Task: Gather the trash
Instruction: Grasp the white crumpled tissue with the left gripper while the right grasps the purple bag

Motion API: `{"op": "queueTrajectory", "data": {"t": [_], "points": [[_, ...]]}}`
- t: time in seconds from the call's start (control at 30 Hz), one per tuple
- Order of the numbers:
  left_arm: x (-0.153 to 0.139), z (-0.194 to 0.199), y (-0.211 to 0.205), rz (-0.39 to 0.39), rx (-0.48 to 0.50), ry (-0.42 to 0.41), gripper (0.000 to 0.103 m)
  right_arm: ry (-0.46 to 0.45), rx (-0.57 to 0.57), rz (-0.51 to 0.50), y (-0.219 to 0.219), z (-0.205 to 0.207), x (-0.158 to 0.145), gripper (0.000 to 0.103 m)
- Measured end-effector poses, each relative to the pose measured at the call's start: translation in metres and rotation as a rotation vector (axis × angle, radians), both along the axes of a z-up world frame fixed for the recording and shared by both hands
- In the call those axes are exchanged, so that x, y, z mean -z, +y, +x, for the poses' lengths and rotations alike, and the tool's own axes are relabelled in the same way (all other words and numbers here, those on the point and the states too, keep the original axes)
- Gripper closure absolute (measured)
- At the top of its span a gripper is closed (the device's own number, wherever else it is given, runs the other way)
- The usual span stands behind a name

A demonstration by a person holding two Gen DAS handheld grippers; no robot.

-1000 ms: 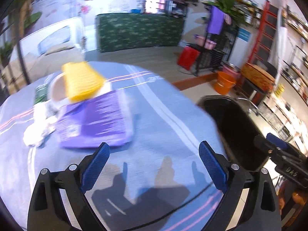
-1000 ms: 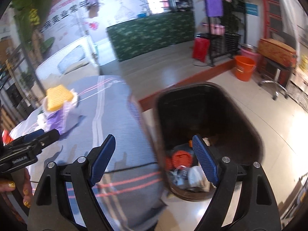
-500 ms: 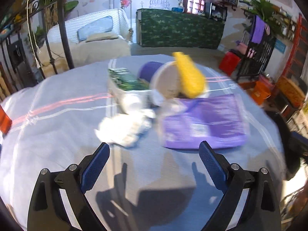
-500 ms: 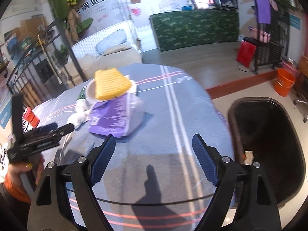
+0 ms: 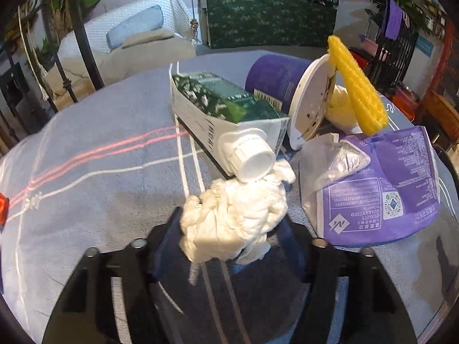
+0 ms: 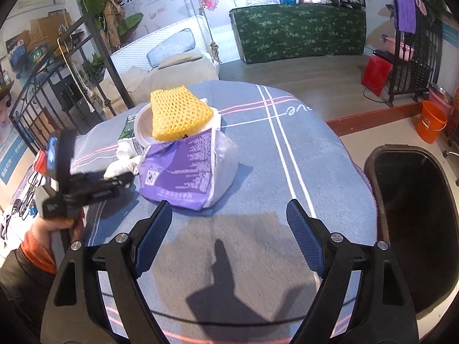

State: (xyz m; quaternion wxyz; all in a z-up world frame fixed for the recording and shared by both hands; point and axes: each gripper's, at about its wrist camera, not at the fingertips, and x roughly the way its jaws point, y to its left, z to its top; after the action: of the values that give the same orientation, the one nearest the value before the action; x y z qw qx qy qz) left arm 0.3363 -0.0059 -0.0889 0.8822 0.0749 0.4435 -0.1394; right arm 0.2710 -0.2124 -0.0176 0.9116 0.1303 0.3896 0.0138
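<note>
A crumpled white tissue (image 5: 235,218) lies on the blue-grey tablecloth (image 5: 100,200), just in front of a tipped green-and-white carton (image 5: 218,111). My left gripper (image 5: 233,226) has the tissue between its jaws, which are closing, and both pads touch its sides. In the right wrist view the left gripper (image 6: 114,183) reaches into the pile from the left, with a hand in an orange cuff (image 6: 51,229) holding it. My right gripper (image 6: 229,207) is open and empty over bare cloth, just short of the purple bag (image 6: 183,175).
Behind the tissue stand a purple bag (image 5: 387,189), a tilted white bowl (image 5: 309,103), a yellow foam net (image 5: 355,86) and a purple cup (image 5: 272,77). A black bin (image 6: 413,229) stands off the table's right edge. An orange bucket (image 6: 433,120) sits on the floor beyond.
Both grippers swung left from the bin to the trash pile. The left one dropped down over the tissue and its jaws narrowed around it. The right one's jaws stayed wide.
</note>
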Motion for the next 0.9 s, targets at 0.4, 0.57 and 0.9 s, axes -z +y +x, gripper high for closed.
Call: {"op": "queueTrajectory", "data": {"t": [0.4, 0.57, 0.9], "points": [[-0.023, -0.03, 0.016, -0.062, -0.026, -0.052, 0.065, 0.019, -0.032, 0.002, 0.02, 0.03, 0.007, 0.022], [-0.036, -0.046, 0.015, -0.109, -0.029, -0.078, 0.065, 0.024, -0.034, 0.025, 0.023, 0.048, 0.008, 0.022], [-0.042, -0.059, 0.019, -0.138, -0.049, -0.09, 0.065, 0.161, -0.04, 0.036, 0.031, 0.096, 0.036, 0.039]]}}
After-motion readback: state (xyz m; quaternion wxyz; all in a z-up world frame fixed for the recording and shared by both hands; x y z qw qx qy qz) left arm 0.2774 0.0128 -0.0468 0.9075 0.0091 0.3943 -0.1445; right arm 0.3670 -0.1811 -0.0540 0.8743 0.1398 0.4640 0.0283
